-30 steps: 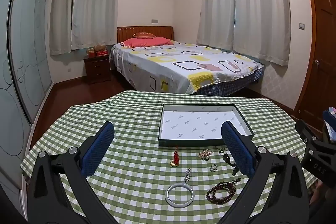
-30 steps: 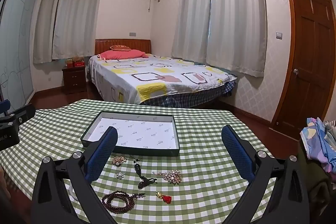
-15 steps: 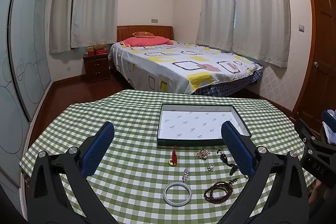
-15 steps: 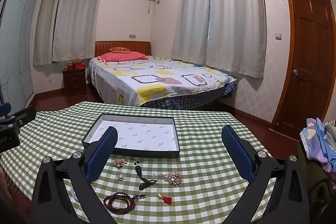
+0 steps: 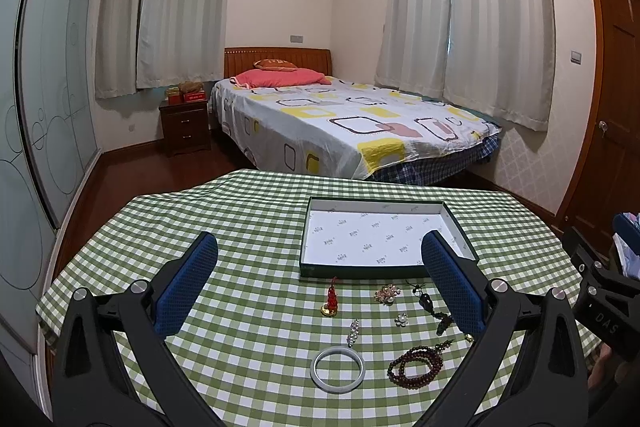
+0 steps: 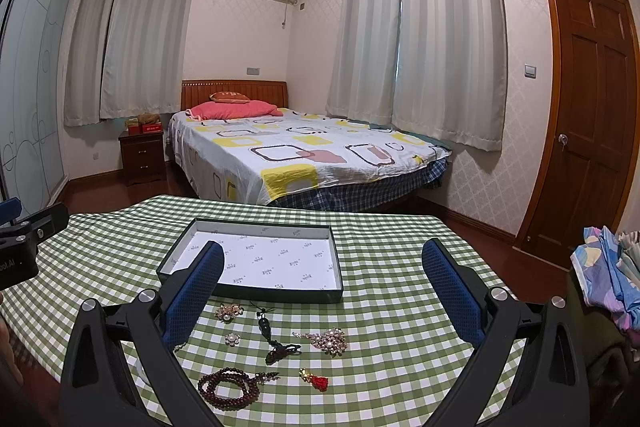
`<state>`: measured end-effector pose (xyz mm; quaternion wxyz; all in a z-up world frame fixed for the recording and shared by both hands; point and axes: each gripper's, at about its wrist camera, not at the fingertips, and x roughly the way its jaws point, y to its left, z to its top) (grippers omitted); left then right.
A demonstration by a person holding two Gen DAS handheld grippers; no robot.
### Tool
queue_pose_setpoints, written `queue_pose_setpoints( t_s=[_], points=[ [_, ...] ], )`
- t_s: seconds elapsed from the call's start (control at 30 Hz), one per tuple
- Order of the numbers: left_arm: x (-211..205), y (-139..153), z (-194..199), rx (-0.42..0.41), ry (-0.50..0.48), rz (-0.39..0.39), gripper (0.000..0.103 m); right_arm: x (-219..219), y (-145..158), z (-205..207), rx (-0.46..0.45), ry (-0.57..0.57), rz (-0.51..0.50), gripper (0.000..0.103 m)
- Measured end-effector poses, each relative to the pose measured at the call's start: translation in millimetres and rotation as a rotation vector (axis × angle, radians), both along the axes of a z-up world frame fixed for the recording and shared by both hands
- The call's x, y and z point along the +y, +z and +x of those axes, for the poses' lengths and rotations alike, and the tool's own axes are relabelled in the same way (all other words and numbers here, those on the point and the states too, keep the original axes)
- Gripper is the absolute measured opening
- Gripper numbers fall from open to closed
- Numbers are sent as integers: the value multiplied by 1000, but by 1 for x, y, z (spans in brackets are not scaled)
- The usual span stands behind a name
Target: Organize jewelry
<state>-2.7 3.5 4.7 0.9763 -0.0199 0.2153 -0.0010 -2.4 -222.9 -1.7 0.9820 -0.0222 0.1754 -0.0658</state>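
Note:
A shallow dark box lined with white paper [image 5: 384, 239] [image 6: 260, 259] lies empty on the green checked tablecloth [image 5: 240, 227]. In front of it lie a pale bangle [image 5: 338, 374], a dark bead bracelet [image 5: 416, 369] [image 6: 230, 393], a red charm [image 5: 331, 301], a second red charm [image 6: 318, 382], a pearl strip [image 5: 353, 333], a gold brooch [image 5: 387, 294] [image 6: 229, 311], a small flower pin [image 5: 401, 319] [image 6: 232, 338], a black cord pendant [image 6: 276, 341] and a large pearl brooch [image 6: 328, 338]. My left gripper [image 5: 318, 281] and right gripper [image 6: 320, 287] are open, empty, above the jewelry.
The table's far edge [image 5: 360, 183] drops toward a bed [image 5: 340, 123]. A nightstand [image 5: 186, 129] stands left, a wooden door [image 6: 588, 131] right. Folded cloth [image 6: 608, 271] lies at the right. The other gripper shows at each view's edge [image 6: 24, 247].
Both grippers have risen and tilted slightly; the box and jewelry sit lower in view. Nothing was picked up.

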Motion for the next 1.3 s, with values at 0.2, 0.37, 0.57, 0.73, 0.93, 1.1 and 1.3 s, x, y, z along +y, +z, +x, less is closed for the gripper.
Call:
queue_pose_setpoints(
  t_s=[0.2, 0.37, 0.57, 0.73, 0.93, 1.1, 1.3],
  points=[
    [0, 0, 0, -2, 0, -1, 99, 1, 0, 0, -2, -1, -2, 96],
    [-1, 0, 0, -3, -1, -1, 99, 1, 0, 0, -3, -1, -2, 96],
    [0, 0, 0, -3, 1, -1, 99, 1, 0, 0, -5, -2, -2, 96],
    [0, 0, 0, 0, -1, -2, 99, 1, 3, 1, -5, -2, -4, 96],
    [1, 2, -1, -2, -2, -3, 99, 1, 5, 0, -5, 0, -1, 96],
    [0, 2, -1, -1, -3, -3, 99, 1, 4, -1, -6, -1, -1, 96],
    [0, 1, -2, -1, -3, -3, 99, 1, 4, 0, -5, -1, 0, 96]
  ],
)
